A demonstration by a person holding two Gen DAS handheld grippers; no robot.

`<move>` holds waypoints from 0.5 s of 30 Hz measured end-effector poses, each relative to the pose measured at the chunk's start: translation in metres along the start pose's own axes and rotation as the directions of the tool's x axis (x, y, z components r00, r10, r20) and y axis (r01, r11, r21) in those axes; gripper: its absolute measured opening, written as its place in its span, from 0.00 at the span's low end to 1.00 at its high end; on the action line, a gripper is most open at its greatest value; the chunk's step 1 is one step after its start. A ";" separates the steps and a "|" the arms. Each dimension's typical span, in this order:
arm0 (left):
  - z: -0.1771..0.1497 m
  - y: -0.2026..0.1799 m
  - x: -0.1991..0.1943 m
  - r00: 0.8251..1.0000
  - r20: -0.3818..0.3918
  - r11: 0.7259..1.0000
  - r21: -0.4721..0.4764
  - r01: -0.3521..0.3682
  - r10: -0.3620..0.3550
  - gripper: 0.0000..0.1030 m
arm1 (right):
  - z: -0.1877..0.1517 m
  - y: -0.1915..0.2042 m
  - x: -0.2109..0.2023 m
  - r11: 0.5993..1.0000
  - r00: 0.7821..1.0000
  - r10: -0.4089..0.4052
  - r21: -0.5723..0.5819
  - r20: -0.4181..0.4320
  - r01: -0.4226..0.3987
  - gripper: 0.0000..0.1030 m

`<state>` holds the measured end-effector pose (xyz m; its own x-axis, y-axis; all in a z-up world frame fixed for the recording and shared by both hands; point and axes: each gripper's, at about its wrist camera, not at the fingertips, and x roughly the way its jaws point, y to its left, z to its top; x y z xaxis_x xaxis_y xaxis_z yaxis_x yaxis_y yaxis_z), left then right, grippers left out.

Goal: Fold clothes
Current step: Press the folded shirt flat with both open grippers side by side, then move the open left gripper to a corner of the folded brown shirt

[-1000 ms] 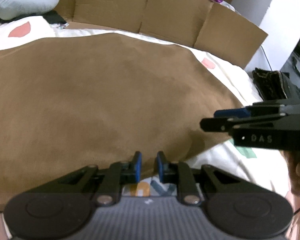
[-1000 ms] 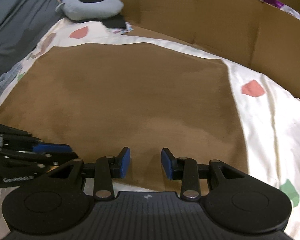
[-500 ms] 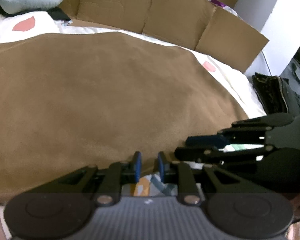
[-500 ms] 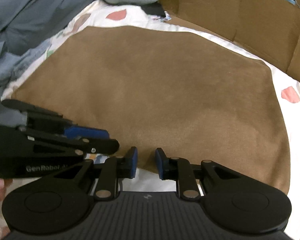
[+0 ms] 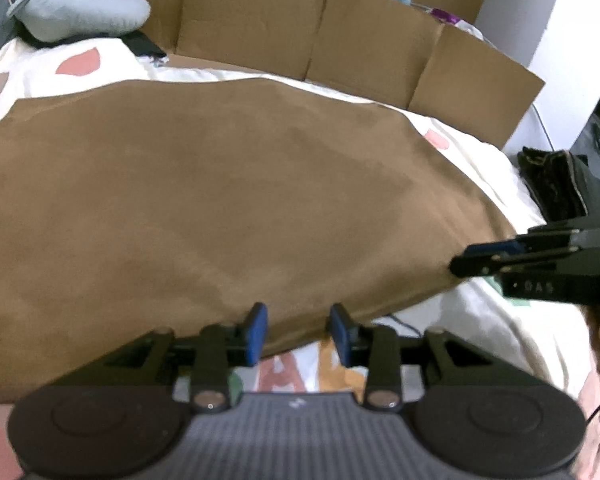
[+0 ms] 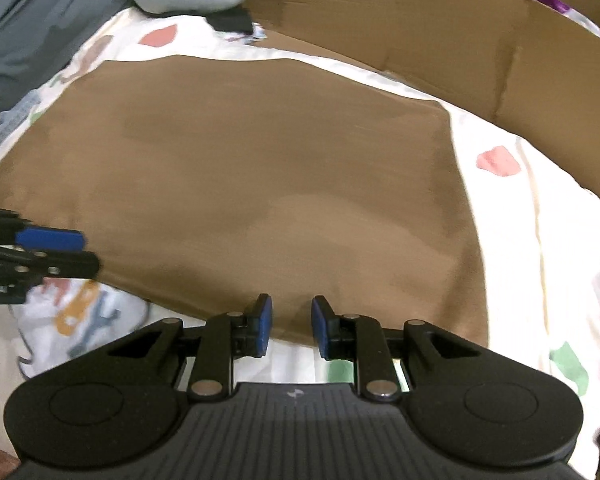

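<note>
One brown cloth [image 5: 228, 200] lies spread flat across the middle of both views, on a white patterned sheet [image 6: 540, 240] with coloured patches. Two grippers work at its near edge. The left gripper [image 5: 299, 334], bottom centre of its own view, has its two blue pads apart and its jaws are opening; the cloth's hem lies between and just beyond the tips, not pinched. The right gripper [image 6: 291, 330], bottom centre of its view, stands with a moderate gap, the hem just ahead of the pads and nothing gripped. Each gripper also shows at the side edge of the other's view. One cardboard wall [image 5: 340, 40] runs along the top, and one grey neck pillow [image 5: 80, 12] sits upper left.
</note>
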<state>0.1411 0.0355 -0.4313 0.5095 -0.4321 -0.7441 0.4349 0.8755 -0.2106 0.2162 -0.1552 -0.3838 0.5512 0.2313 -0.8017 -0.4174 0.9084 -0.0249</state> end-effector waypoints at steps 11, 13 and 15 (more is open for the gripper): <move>-0.006 0.032 -0.019 0.991 0.016 0.986 -0.104 -0.132 0.134 0.36 | -0.011 -0.048 -0.001 0.987 0.992 -0.125 0.101 -0.017 0.126 0.27; -0.009 0.038 -0.022 0.987 0.012 0.981 -0.113 -0.155 0.157 0.37 | -0.013 -0.054 0.000 0.984 0.990 -0.139 0.109 -0.021 0.140 0.27; -0.011 0.045 -0.025 0.984 0.008 0.977 -0.123 -0.175 0.177 0.37 | -0.015 -0.059 0.000 0.982 0.988 -0.152 0.109 -0.020 0.153 0.27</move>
<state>0.1395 0.0878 -0.4288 0.5842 -0.2720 -0.7647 0.2447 0.9574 -0.1537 0.2302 -0.2137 -0.3908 0.5933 0.0836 -0.8006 -0.2469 0.9656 -0.0822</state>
